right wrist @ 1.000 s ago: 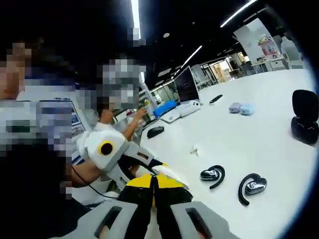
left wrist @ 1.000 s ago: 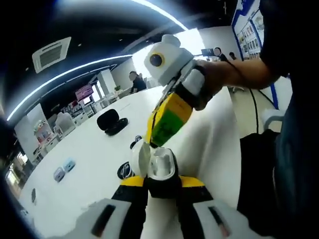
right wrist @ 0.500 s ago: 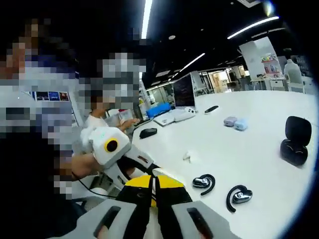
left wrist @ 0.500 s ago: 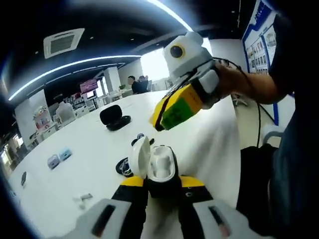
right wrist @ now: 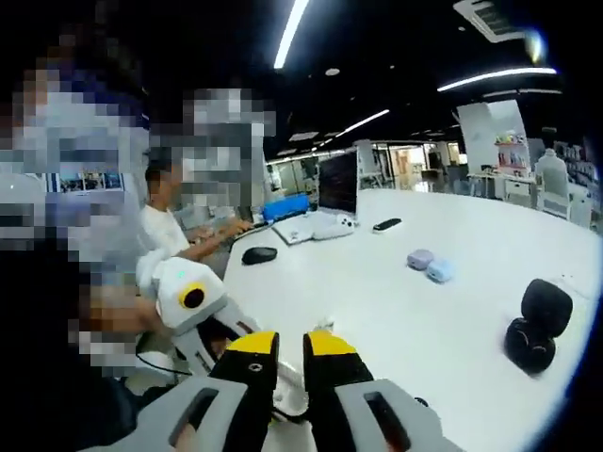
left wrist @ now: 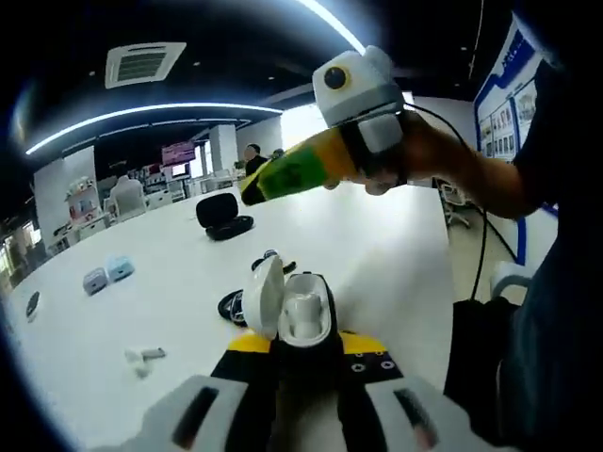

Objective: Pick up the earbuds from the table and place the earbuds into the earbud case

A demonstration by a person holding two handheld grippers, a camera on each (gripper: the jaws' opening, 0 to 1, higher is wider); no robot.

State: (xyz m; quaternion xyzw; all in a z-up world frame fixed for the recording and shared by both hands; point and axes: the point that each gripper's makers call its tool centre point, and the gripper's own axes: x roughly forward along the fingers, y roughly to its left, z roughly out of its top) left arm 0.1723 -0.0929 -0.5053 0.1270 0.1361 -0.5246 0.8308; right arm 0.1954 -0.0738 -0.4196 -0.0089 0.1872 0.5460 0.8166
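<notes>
My left gripper (left wrist: 300,345) is shut on a white earbud case (left wrist: 307,318) whose lid (left wrist: 263,298) stands open to the left. Two black ear-hook earbuds (left wrist: 232,307) (left wrist: 269,264) lie on the white table (left wrist: 377,254) just behind the case. My right gripper (left wrist: 252,188), held by a hand (left wrist: 419,155), hovers above and beyond the case with its yellow-green jaws pointing left. In the right gripper view its own jaws (right wrist: 290,350) stand a little apart with nothing between them, and the left gripper (right wrist: 219,331) lies low on the left.
A black open case (left wrist: 222,215) (right wrist: 535,326) sits farther out on the table. Two small pastel cases (left wrist: 105,276) (right wrist: 428,266) and a small white piece (left wrist: 141,356) lie to the side. A monitor (right wrist: 337,184), keyboard (right wrist: 311,226) and mouse (right wrist: 257,254) stand by a seated person (right wrist: 168,231).
The right gripper has risen from just above the open case and swung to point left. Its jaws, shut before, now stand slightly apart. The left gripper keeps holding the case.
</notes>
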